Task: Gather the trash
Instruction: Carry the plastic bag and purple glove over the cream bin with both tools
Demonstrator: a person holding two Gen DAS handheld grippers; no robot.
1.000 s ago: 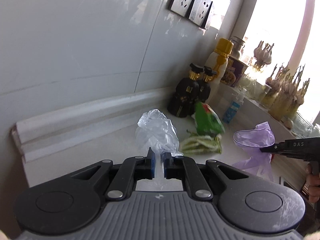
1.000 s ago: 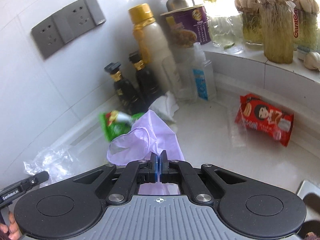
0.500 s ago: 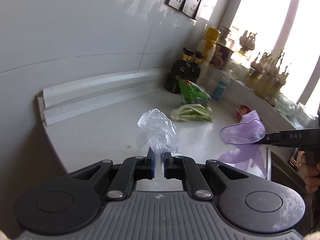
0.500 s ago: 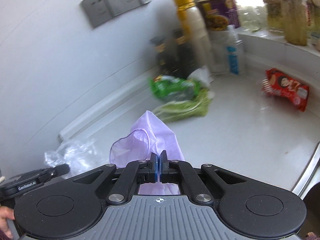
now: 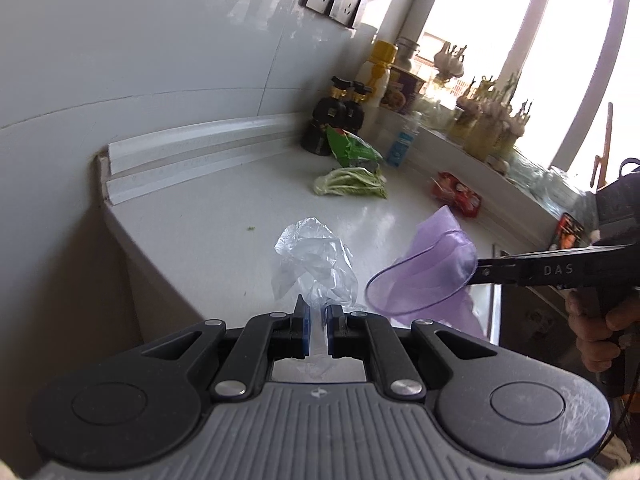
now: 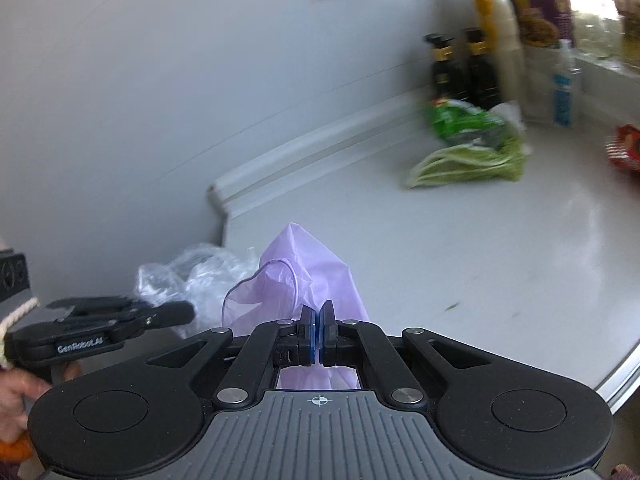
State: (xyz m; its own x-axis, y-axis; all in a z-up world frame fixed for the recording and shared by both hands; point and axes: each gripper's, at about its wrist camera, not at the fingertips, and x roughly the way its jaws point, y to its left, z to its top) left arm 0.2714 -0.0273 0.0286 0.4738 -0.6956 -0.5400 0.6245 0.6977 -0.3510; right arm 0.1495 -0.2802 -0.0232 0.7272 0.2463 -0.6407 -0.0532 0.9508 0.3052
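Left gripper [image 5: 316, 312]: clamped on clear plastic wrap [image 5: 312, 264], lifted off counter [image 5: 200, 220].
Right gripper [image 6: 318, 320]: pinched on purple bag [image 6: 304, 268], mouth open.
Remaining: cabbage scraps [image 5: 352, 182], green packet [image 5: 352, 148], red packet [image 5: 456, 196].
Progress: early, judging by this.

left gripper [image 5: 316, 314]: jaws nearly closed, pinching clear plastic, tilted downward | right gripper [image 6: 317, 320]: jaws fully closed on purple bag, tilted downward | right hand [image 5: 600, 330]: wrapped round its gripper's handle | left hand [image 6: 18, 394]: partly visible
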